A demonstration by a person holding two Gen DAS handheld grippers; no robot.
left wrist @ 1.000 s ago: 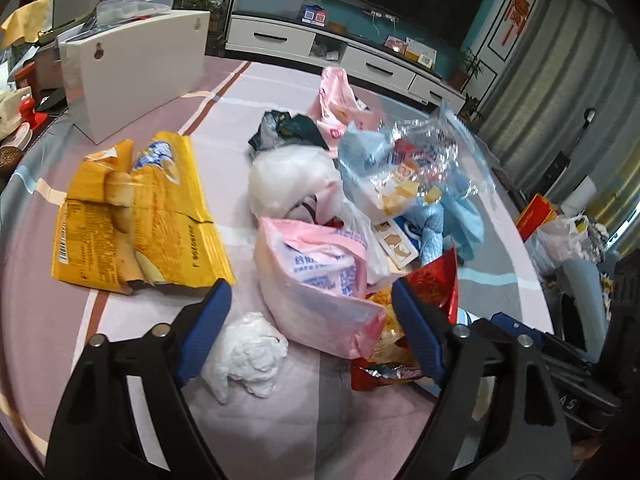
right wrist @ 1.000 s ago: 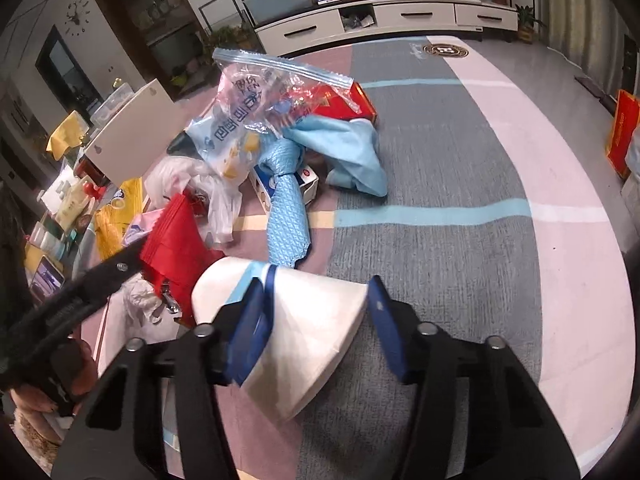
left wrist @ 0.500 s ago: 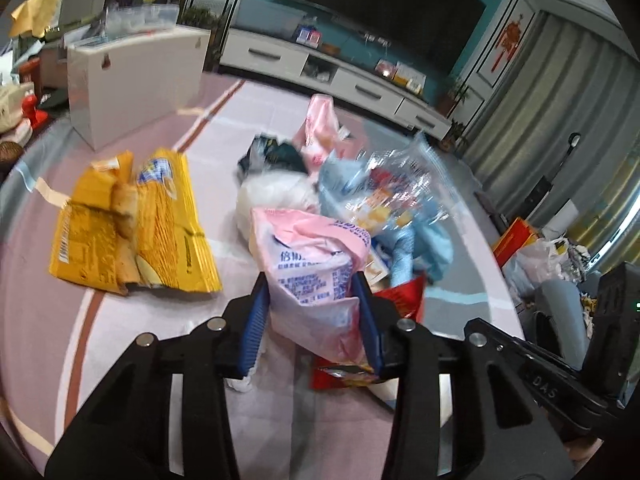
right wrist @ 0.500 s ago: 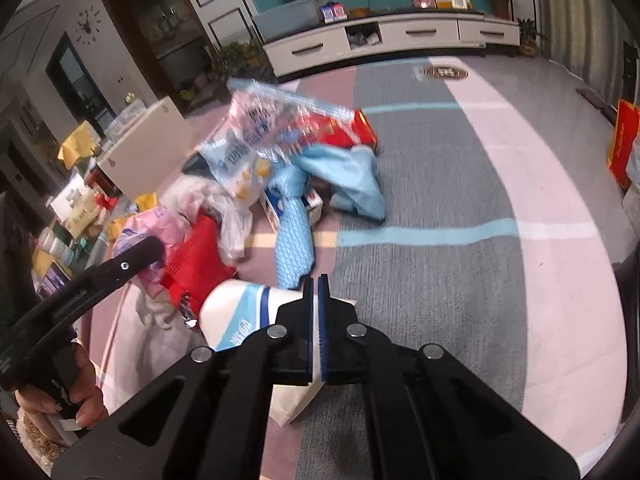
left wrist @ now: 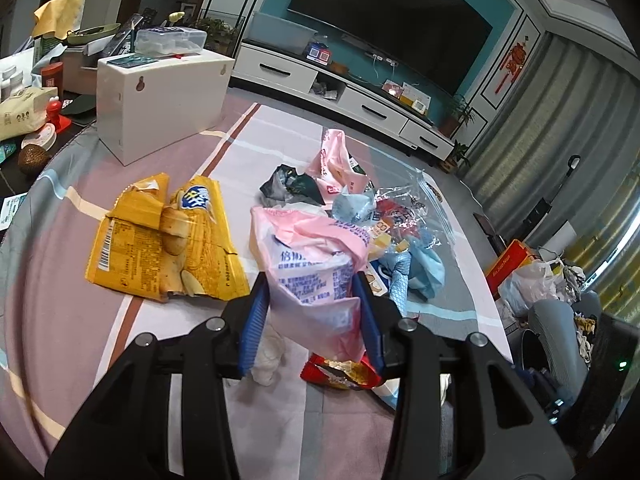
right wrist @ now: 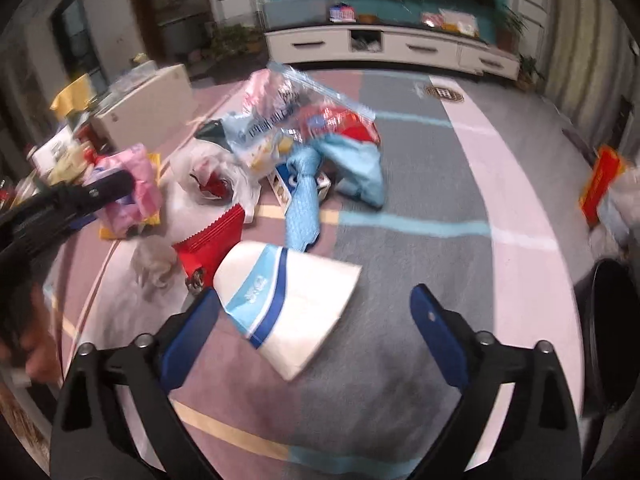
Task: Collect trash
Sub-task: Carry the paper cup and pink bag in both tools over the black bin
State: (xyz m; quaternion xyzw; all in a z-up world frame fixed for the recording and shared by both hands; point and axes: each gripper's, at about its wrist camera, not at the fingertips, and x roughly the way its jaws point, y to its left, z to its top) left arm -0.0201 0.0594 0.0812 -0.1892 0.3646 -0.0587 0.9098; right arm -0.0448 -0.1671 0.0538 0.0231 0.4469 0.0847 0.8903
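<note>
Two grippers: left gripper [left wrist: 310, 316] pinches a pink plastic bag [left wrist: 308, 264], right gripper [right wrist: 316, 322] is opening wide around a flattened paper cup [right wrist: 292, 300].

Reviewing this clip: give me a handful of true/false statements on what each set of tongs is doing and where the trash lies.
1. The left tongs grip a pink bag. True.
2. The right tongs are clamped on the white cup. False: their jaws stand wide and are opening, and the flattened cup lies between them unpinched.
3. A yellow chip bag lies flat on the cloth. True.
4. The white box lies on top of the trash pile. False: it stands apart, beyond the chip bag.
5. A red wrapper lies beside the cup. True.
</note>
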